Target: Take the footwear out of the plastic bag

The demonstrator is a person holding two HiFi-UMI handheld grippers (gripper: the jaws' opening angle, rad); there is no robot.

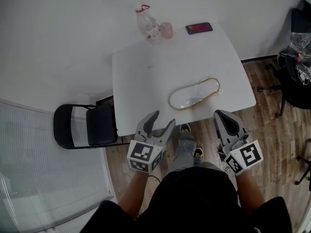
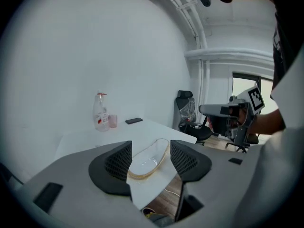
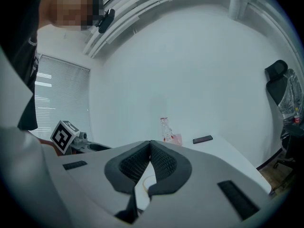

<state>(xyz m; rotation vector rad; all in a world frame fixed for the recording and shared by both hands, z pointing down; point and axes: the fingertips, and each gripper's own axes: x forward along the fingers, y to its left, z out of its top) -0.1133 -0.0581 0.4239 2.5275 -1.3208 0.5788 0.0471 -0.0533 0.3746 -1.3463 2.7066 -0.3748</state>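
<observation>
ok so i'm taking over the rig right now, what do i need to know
Left gripper: open, empty, by the table's near edge.
Right gripper: shut, empty, also by the near edge.
The tan-rimmed footwear in its clear plastic bag lies on the white square table, towards the near edge, and neither gripper touches it.
Done: nothing yet.
Left: grip the bag and draw the footwear out.

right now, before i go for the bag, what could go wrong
1. The right gripper has its jaws shut; reaching in like that may shove the plastic bag instead of pinching it.
2. The bag lies loose near the front edge of the table; a pull by the open left gripper alone might drag it off with the footwear inside.
</observation>
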